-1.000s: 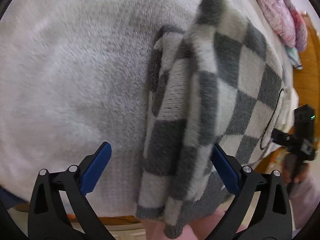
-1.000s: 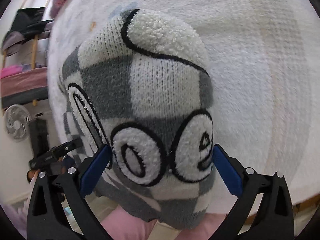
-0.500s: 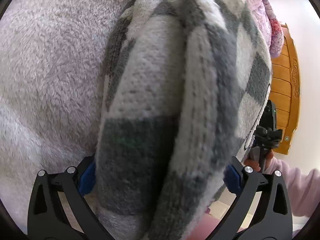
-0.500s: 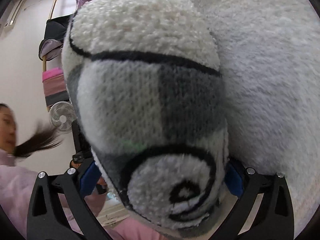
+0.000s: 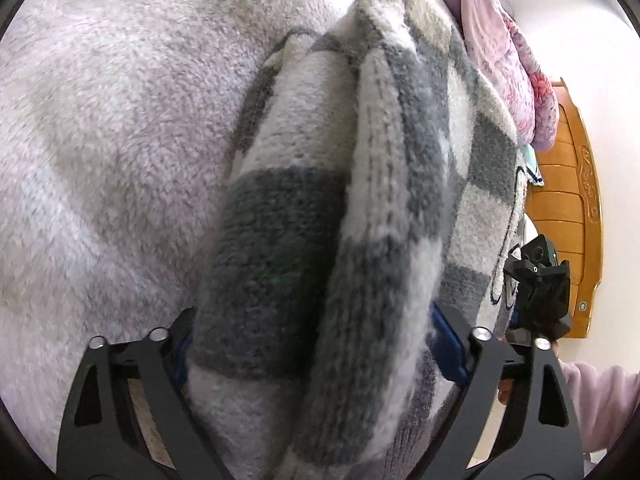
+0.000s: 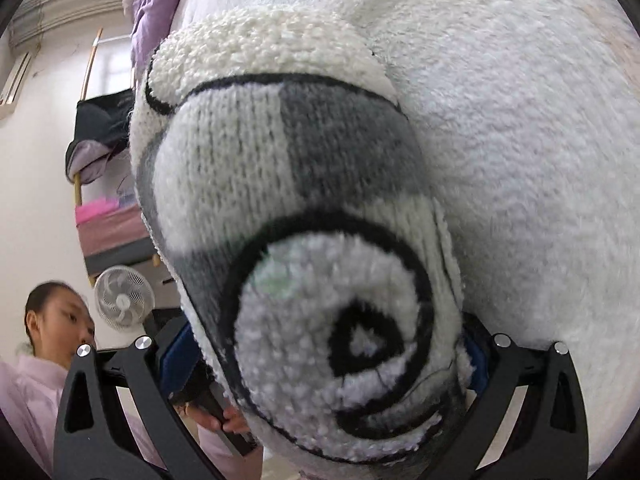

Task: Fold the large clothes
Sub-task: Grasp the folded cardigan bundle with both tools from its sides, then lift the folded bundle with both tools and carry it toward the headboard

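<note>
A grey-and-white checked knit sweater (image 5: 280,220) lies folded into a thick bundle on a fluffy white blanket (image 5: 120,120). Its near end fills the gap of my left gripper (image 5: 314,340), whose jaws are closing around it; the blue pads are mostly hidden by the fabric. In the right wrist view the sweater's other end (image 6: 280,160), with black-outlined fuzzy patches, bulges between the wide jaws of my right gripper (image 6: 326,354). That right gripper's body (image 5: 536,292) also shows at the sweater's far side in the left wrist view.
Pink and purple bedding (image 5: 512,64) is heaped behind the sweater, beside a wooden headboard (image 5: 568,220). A person in a pink top (image 6: 36,392) is at the bed's edge, with a white fan (image 6: 124,300) and a clothes rack (image 6: 100,132) behind.
Both grippers have pushed in from opposite ends, so the sweater now fills each view. The left jaws have narrowed slightly around the bundle. The right jaws stay as wide as before.
</note>
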`<state>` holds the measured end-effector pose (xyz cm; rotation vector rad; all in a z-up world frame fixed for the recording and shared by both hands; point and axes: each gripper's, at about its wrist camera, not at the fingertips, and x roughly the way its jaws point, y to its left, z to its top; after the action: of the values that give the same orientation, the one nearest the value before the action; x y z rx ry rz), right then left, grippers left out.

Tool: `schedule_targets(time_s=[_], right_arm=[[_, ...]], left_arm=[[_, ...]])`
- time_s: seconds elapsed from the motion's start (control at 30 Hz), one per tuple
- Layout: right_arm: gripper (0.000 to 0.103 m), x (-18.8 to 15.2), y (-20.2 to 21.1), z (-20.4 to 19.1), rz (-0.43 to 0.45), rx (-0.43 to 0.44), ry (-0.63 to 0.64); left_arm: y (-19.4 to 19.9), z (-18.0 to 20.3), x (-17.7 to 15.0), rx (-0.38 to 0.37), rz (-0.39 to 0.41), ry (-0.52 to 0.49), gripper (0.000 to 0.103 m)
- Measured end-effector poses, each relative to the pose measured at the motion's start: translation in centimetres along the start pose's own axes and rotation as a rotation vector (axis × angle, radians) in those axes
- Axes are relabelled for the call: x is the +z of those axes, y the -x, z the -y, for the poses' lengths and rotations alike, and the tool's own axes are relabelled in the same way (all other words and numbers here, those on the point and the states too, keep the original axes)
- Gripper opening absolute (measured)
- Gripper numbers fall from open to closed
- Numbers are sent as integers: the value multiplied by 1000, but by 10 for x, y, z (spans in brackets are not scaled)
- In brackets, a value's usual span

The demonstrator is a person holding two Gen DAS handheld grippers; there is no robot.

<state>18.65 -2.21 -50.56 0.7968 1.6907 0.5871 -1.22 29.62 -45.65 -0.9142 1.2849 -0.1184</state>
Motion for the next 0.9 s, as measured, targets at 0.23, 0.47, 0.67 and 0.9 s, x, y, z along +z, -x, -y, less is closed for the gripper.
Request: schedule_targets(time_s=[0.23,0.47,0.67,0.9], right_arm=[[91,-18,2,-35,63,-110,-22],[78,-24,24,-62,6,-70,-49],[76,-37,36,-96,-37,-82,42],[75,-70,91,-123,6,-8,72]], left_arm=[[18,-21,16,3,-11,33,60],[46,0,19,5,-31,18,55],[80,26,18,47,-55,43,55],[138,89,21,119,-70,-4,55]])
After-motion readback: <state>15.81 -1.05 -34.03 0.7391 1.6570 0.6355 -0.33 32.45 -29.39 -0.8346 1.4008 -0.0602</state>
